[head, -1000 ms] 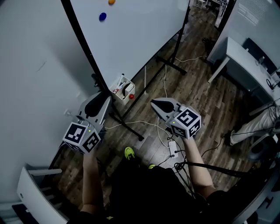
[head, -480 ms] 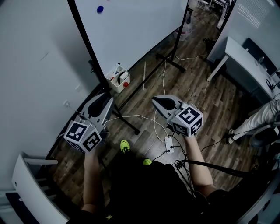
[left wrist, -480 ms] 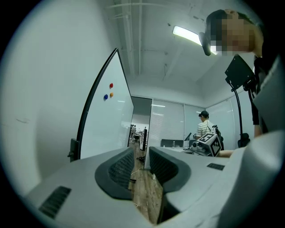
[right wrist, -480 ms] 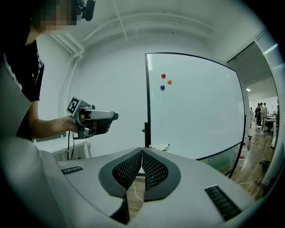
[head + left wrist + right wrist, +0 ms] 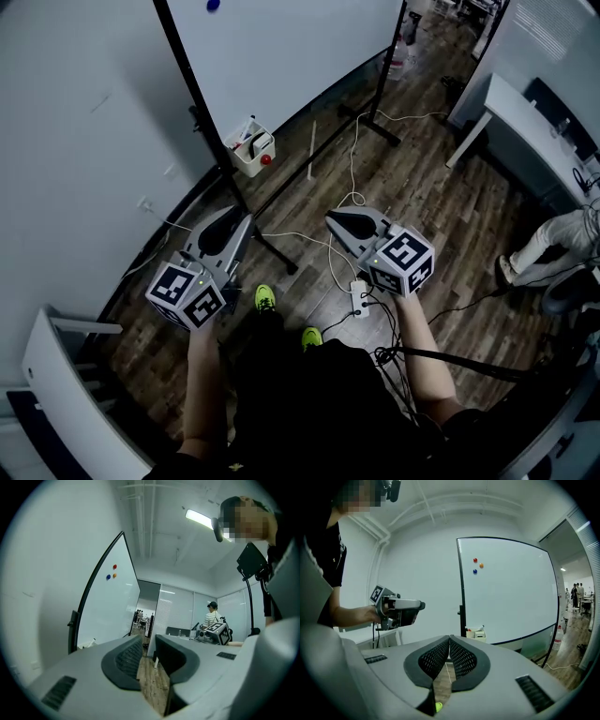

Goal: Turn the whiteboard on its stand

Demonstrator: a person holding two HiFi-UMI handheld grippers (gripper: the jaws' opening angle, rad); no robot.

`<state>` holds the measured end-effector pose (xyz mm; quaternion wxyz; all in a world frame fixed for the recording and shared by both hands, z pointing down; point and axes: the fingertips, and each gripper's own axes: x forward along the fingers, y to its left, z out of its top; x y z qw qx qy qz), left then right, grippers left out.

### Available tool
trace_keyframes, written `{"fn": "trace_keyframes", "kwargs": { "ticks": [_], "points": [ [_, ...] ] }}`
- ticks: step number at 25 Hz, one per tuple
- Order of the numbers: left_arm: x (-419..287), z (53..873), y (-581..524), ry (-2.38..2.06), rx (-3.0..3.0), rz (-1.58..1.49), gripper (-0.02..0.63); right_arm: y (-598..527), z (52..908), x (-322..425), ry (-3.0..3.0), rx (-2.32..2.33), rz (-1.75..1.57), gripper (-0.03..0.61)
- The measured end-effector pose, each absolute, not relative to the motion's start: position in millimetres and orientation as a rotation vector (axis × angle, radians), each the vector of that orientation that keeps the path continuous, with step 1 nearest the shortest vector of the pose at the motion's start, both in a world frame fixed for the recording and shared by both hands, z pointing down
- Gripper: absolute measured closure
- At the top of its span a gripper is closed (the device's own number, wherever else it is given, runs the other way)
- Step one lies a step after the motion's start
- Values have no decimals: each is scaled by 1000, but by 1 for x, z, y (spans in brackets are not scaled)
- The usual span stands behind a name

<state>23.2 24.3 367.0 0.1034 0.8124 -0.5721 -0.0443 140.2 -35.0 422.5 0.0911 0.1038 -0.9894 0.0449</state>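
Markings: black-and-white square markers (image 5: 185, 298) are showing on each gripper's cube.
Whiteboard: the whiteboard (image 5: 291, 56) is standing at the far side on its black stand (image 5: 192, 103), and is carrying small coloured magnets (image 5: 476, 566) near its top.
Around: a white basket (image 5: 250, 148) is sitting just beside the stand's left post. A power strip (image 5: 358, 297) and cables (image 5: 352, 169) are lying on the wooden floor (image 5: 422, 197). A desk (image 5: 511, 112) is standing at the far right, with a person's leg (image 5: 553, 239) near it.
In the way: the stand's foot is reaching toward the near side, between the two grippers.
Left gripper: the left gripper (image 5: 230, 225) is closing its jaws, with a narrow gap between them showing only floor.
Right gripper: the right gripper (image 5: 349, 225) is holding its jaws pressed together on nothing.
Relation: both grippers are hovering on the near side, well apart from the whiteboard and touching neither it nor the stand. The left one is pointing toward the left post.
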Motion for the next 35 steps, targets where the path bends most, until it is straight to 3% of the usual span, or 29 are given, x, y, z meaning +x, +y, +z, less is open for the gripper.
{"fn": "trace_keyframes", "kwargs": {
  "ticks": [4,6,35],
  "points": [
    [33,377,40,-1680,2381,-100,557,-19,426,140,-2945,273,133,584],
    [38,383,46,-1662,2375,-76,606,-10,428,140,-2944,256,142,584],
    [87,394,67,-1420,2479,-79,606,34,410,138,-2956,272,86,586]
  ]
}}
